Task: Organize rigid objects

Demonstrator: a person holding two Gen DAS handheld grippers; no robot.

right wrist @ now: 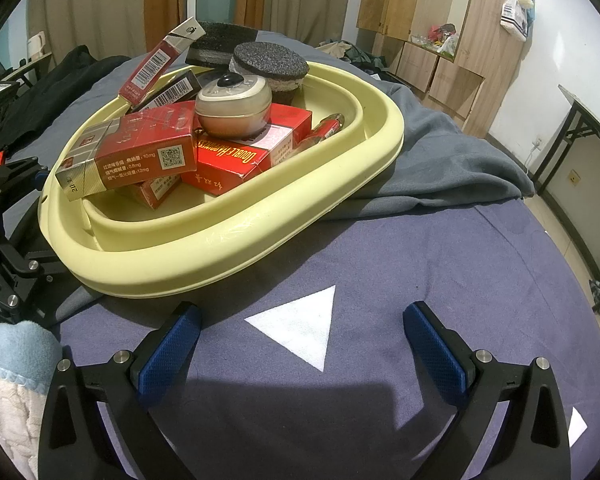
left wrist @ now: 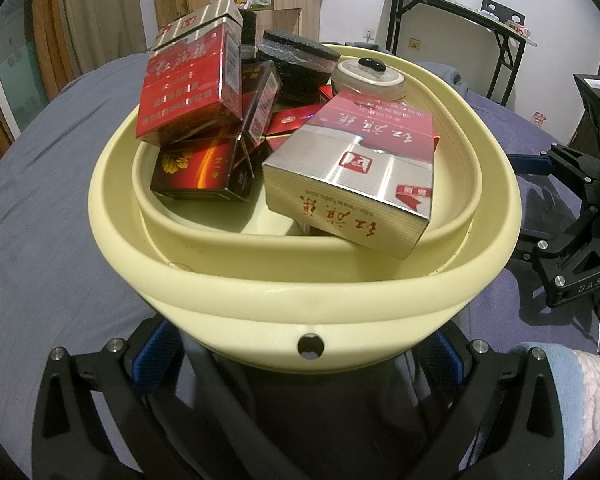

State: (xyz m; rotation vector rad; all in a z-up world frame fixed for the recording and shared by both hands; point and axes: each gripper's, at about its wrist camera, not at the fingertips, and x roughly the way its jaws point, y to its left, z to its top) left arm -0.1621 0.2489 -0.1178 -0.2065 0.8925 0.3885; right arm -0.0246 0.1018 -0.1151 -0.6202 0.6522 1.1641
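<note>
Tipping risk: boxes (left wrist: 352, 172) heaped above basin (left wrist: 260, 284) rim; left gripper (left wrist: 300, 344) straddles it, grip unclear; right gripper (right wrist: 300, 336) wide open, empty.

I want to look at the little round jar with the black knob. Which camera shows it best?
The right wrist camera: the jar sits in plain sight on the red boxes, lid and side both showing. The left wrist camera catches only the top of the jar, at the back of the tub behind a box.

We carry two matte black grippers, our right gripper (right wrist: 302, 344) and left gripper (left wrist: 300, 356), each with knurled blue pads (right wrist: 434, 346), silver round screws (right wrist: 482, 356) and triangular cut-outs, one body lettered "DAS".
</note>
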